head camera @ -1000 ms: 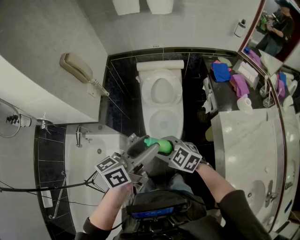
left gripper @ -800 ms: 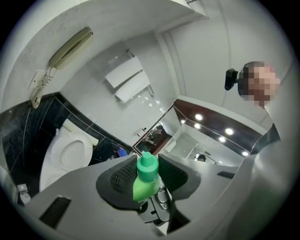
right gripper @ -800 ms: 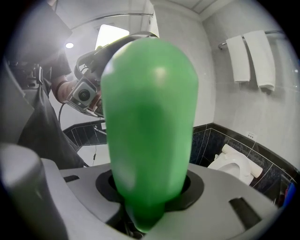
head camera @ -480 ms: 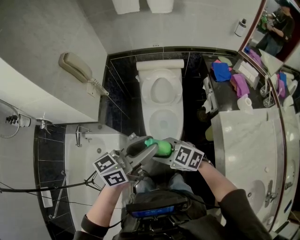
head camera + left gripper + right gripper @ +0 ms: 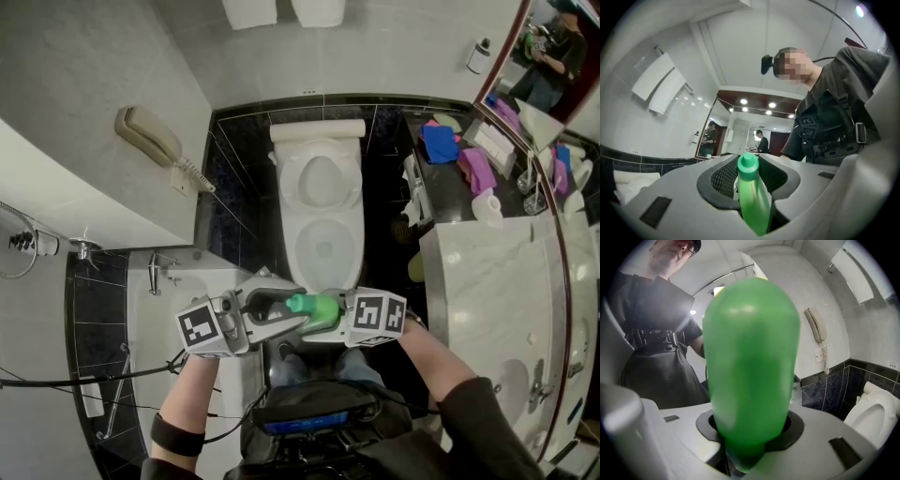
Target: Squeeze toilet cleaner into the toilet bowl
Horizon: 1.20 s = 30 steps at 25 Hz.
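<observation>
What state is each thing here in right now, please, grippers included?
Green bottle, cap on, held by both grippers.
Left gripper, fingers just closing, now shut on the bottle's neck.
Right gripper, shut on the bottle's body.
Toilet lid, raised; bowl open.
Wall phone, on its hook.

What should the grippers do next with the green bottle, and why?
Probably twist the cap open with the left gripper. The right gripper holds the green bottle by its body, the left gripper's jaws have just been closing round its neck, and the cap is still on, so nothing can squirt into the toilet bowl yet.
</observation>
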Motion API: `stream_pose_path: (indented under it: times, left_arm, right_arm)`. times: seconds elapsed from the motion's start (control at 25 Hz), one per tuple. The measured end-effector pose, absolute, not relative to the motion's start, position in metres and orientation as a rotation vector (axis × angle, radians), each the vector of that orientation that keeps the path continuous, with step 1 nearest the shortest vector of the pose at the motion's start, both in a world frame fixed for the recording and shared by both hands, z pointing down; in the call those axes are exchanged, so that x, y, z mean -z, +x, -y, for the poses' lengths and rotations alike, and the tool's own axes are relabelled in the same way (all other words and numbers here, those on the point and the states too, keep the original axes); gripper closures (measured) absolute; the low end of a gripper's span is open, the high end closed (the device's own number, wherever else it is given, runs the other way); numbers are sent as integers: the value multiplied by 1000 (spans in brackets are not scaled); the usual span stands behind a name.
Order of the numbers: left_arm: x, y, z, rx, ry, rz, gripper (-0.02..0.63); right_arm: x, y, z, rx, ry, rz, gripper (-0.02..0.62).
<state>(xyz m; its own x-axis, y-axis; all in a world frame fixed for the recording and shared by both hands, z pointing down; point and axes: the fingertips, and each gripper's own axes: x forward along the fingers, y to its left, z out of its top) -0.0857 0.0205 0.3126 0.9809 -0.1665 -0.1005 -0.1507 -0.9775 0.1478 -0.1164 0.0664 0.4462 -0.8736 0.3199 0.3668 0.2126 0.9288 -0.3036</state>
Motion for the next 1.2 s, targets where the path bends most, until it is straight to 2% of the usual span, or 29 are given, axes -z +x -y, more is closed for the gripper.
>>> stream_pose_path:
  times: [0.16, 0.32, 0.44, 0.48, 0.64, 0.88, 1.12, 1.2]
  left_arm:
    - [-299, -76, -27, 159, 2963, 166, 482]
    - [-311, -83, -17, 159, 2975, 281, 464]
    - [-318, -91, -6, 210, 2868, 442, 249]
    - [-319, -95, -2, 222, 2808, 519, 232]
    - [-341, -104, 14, 197, 2452, 789, 232]
    - [-350, -100, 10, 244, 2191, 890, 236]
    - [-345, -99, 16, 251, 2157, 914, 284]
    - [-343, -96, 17, 252, 2164, 927, 327]
  right_arm:
    - [-452, -115, -70, -356, -402, 2678, 413]
    - [-446, -117, -64, -363, -344, 2682, 413]
    - [-454, -116, -52, -336, -227, 2663, 413]
    - [-457, -116, -47, -330, -184, 2655, 413]
    - [-471, -112, -25, -265, 10, 2597, 413]
    - [-480, -108, -8, -235, 158, 2566, 413]
    - [-481, -106, -9, -224, 177, 2557, 413]
    - [-480, -105, -10, -221, 176, 2556, 413]
